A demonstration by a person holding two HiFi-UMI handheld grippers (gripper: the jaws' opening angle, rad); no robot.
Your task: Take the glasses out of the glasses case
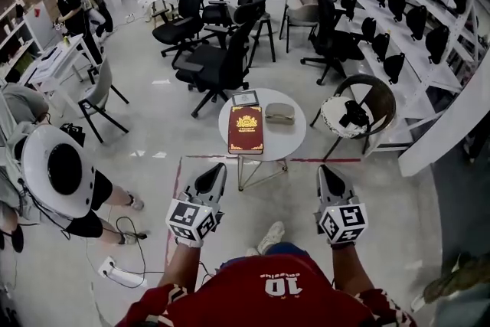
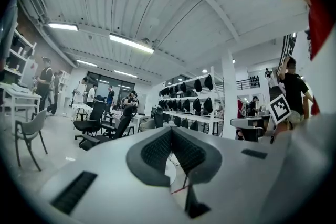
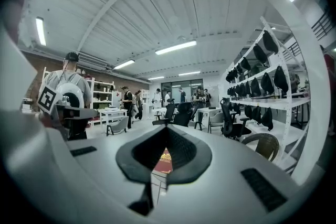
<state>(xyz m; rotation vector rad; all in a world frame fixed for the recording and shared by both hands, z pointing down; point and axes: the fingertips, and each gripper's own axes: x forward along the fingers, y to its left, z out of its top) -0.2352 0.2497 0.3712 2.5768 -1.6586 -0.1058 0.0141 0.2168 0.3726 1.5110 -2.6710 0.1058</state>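
Seen from the head view, both grippers are held level in the lower half of the frame, well short of the round table (image 1: 295, 135) at the centre. The left gripper (image 1: 212, 175) is at lower left and the right gripper (image 1: 330, 177) at lower right, each with its marker cube toward the wearer's red shirt (image 1: 268, 295). In the left gripper view the two dark pads come together at their tips with nothing between them. The right gripper view shows the same: pads pressed together at the tips and empty, with a strip of red book showing through the slit beneath them. The case (image 1: 279, 113), closed and greyish, lies on the right part of the table, just right of the book (image 1: 246, 129), which lies flat with its gold emblem up. A small frame (image 1: 245, 98) lies at the table's far edge above the book. A red tape line (image 1: 321, 160) crosses the floor between the table and the grippers. Right of the table is a wicker chair (image 1: 379, 99) with a dark object on its seat, and black office chairs (image 1: 218, 65) are clustered above the table. Shelves (image 1: 417, 19) of dark bags fill the upper right. People stand along the top and left edges.
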